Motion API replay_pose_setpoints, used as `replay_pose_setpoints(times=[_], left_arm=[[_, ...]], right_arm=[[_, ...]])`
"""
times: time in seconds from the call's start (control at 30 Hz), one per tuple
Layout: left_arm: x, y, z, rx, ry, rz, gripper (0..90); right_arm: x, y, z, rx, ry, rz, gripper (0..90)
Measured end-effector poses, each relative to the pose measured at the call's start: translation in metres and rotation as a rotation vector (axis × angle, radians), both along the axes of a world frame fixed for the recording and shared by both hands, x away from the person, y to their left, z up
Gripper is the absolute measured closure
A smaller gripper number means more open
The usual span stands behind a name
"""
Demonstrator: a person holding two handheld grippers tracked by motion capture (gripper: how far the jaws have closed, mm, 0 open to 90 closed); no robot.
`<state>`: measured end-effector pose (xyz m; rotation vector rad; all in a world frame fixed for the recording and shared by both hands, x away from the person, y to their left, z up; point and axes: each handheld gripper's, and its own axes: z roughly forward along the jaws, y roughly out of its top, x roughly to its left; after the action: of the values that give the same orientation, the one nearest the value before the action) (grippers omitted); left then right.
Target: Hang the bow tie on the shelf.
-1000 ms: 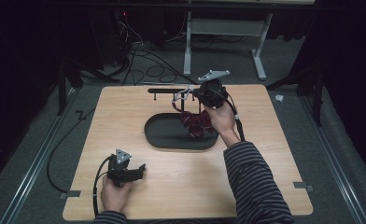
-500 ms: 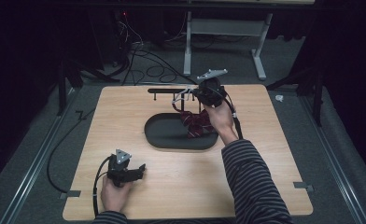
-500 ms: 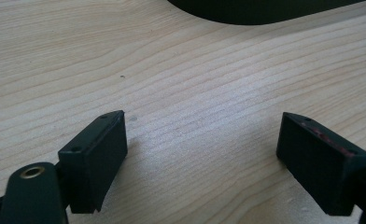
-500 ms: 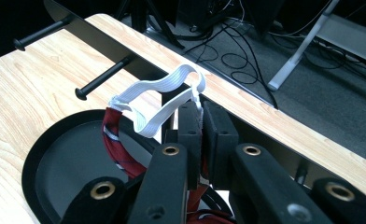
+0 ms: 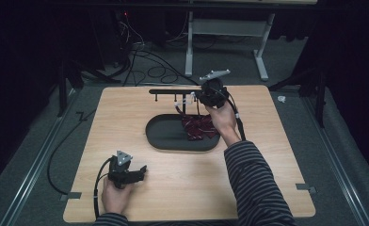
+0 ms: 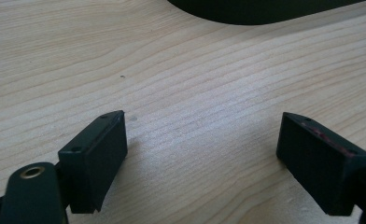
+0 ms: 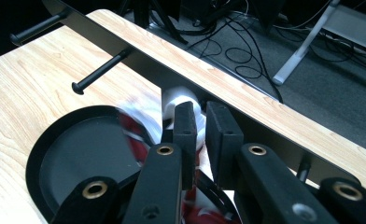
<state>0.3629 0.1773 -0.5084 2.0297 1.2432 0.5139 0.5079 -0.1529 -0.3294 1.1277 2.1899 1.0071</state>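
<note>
A red plaid cloth piece [image 5: 199, 127] with a white strap [image 5: 179, 106] lies partly in the black oval tray [image 5: 164, 136], its strap up at a peg of the black rack [image 5: 173, 90]. My right gripper [image 5: 192, 98] is at that peg. In the right gripper view its jaws [image 7: 202, 121] have just been opening and stand a narrow gap apart in front of the white strap [image 7: 176, 100]. The pads are not pressing on it, and the red cloth [image 7: 134, 130] below is blurred. My left gripper [image 5: 142, 170] rests open on the wood near the front left, with nothing between its fingers [image 6: 202, 154].
The rack's bar [image 7: 125, 51] carries several pegs pointing toward me, one [image 7: 99, 72] bare at the left. The tray's edge [image 6: 265, 11] lies ahead of the left gripper. Cables and a desk frame [image 5: 262, 52] sit on the floor beyond the table.
</note>
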Motion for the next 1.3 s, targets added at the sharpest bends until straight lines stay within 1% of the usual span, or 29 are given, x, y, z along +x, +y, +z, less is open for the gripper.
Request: replay_pose_setpoints(times=[0.23, 0.53, 0.73, 0.97, 1.1, 1.3], left_arm=[[0.0, 0.0, 0.0, 0.0, 0.0, 0.0, 16.7], [0.0, 0.0, 0.0, 0.0, 0.0, 0.0, 16.7], [0.0, 0.0, 0.0, 0.0, 0.0, 0.001, 16.7], [0.0, 0.0, 0.0, 0.0, 0.001, 0.001, 16.6], [0.0, 0.0, 0.0, 0.0, 0.0, 0.001, 16.7], [0.0, 0.0, 0.0, 0.0, 0.0, 0.001, 16.7]], right_arm=[[-0.002, -0.002, 0.002, 0.004, -0.001, 0.002, 84.2], [-0.009, -0.008, 0.005, 0.016, -0.009, 0.006, 81.6], [-0.016, -0.02, 0.007, 0.043, -0.012, -0.002, 79.0], [-0.022, -0.032, 0.005, 0.059, -0.013, -0.006, 76.4], [-0.026, -0.039, 0.005, 0.077, -0.013, -0.011, 75.0], [-0.031, -0.047, 0.004, 0.09, -0.021, -0.011, 72.6]])
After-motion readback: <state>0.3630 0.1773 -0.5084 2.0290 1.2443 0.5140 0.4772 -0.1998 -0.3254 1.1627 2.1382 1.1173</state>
